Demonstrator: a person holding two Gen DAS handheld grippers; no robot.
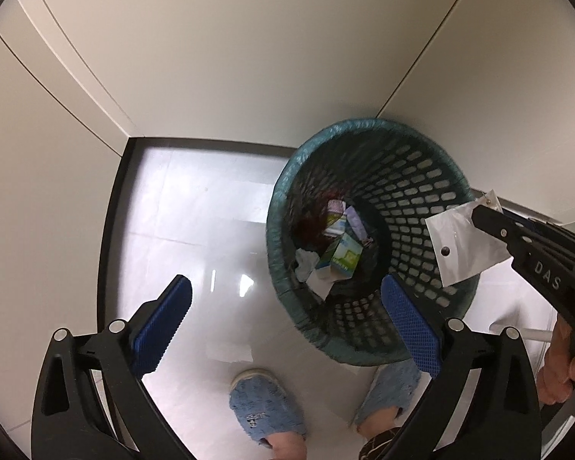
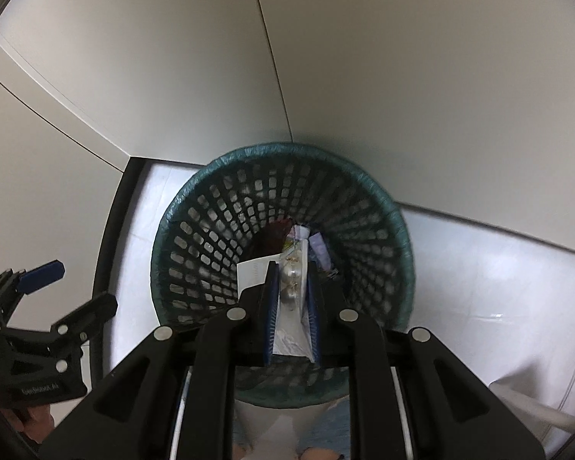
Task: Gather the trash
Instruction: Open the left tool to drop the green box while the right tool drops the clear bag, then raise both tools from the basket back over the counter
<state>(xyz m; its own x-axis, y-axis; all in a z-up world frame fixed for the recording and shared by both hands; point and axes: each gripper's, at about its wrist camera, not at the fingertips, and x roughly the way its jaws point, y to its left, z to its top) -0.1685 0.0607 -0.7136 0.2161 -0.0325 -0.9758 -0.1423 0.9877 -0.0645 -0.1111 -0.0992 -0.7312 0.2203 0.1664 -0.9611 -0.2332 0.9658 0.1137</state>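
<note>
Right wrist view: right gripper (image 2: 292,295) clamps a clear plastic packet (image 2: 292,287) above the mesh wastebasket (image 2: 211,230); left gripper (image 1: 283,329) gapes wide, empty.

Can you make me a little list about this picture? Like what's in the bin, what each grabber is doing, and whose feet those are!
bin: green mesh basket on a shiny white floor, by the wall
in the bin: small cartons and crumpled paper
left gripper: wide open, empty
right gripper: pinching a clear plastic packet above the bin
feet: a person's blue slippers, next to the bin
done yet: no, packet not dropped in
</note>
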